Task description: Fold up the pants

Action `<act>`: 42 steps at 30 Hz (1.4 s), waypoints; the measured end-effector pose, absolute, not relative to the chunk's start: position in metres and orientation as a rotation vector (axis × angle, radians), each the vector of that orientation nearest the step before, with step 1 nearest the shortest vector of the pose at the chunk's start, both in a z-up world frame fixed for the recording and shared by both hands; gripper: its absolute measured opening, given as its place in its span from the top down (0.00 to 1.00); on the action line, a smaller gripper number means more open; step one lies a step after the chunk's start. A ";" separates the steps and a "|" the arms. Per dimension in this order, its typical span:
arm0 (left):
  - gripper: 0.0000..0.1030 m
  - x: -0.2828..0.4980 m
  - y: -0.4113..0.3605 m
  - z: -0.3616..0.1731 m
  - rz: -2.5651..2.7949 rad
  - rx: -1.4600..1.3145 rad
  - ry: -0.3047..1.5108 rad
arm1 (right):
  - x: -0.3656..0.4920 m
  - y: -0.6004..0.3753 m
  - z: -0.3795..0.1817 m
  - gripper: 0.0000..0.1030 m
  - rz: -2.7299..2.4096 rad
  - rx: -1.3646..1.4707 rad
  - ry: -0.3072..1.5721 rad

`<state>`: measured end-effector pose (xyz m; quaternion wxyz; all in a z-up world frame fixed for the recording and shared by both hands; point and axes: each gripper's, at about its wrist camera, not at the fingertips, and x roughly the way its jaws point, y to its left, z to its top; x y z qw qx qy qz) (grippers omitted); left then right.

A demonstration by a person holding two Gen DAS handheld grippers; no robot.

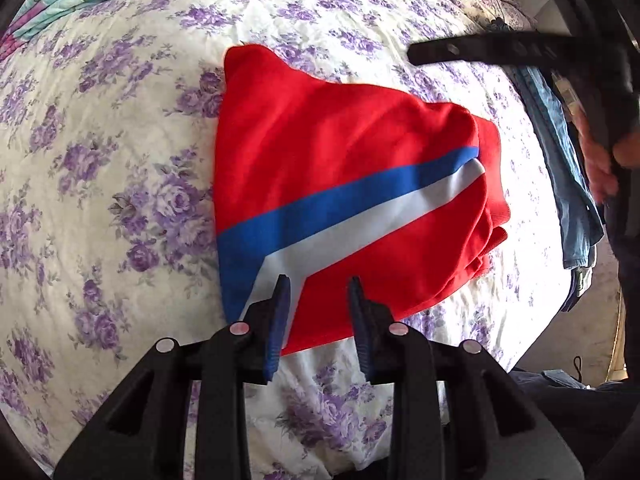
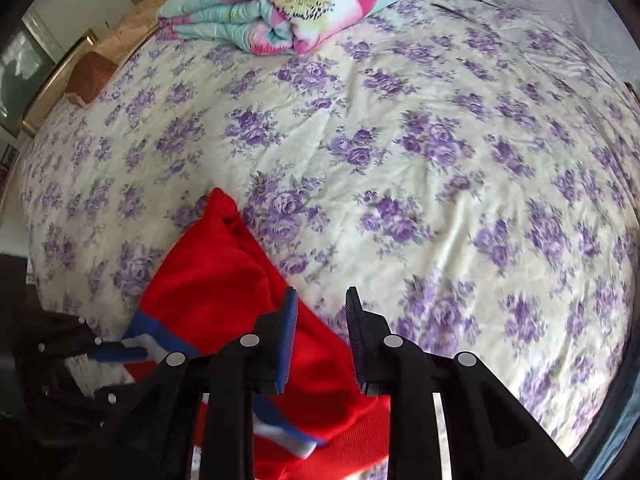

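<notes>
Left wrist view: folded pants (image 1: 344,184) lie near the bed (image 1: 100,160) edge; left gripper (image 1: 320,312) and right gripper (image 2: 320,340) hover apart, empty, apparently done folding.

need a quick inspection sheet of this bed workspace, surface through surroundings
surface: bed sheet, cream with purple flowers, lightly wrinkled.
job's things: red pants with a blue and white stripe, lying folded in a compact bundle, layered edges on the right side in the left wrist view.
clutter: folded floral quilt at the far end; blue denim garment at the bed's edge.
grippers: left gripper over the pants' near edge, fingers apart, nothing pinched; right gripper fingers apart over the pants' edge, nothing between them.
cables: nothing seen.
surroundings: wooden headboard beyond the bed; a hand holds the right gripper.
</notes>
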<state>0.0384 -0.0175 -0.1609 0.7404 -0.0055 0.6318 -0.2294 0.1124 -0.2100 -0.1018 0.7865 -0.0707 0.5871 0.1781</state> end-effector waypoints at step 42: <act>0.55 0.098 0.003 -0.207 -0.550 -0.388 1.551 | 0.016 -0.287 -0.204 0.33 0.258 0.807 1.290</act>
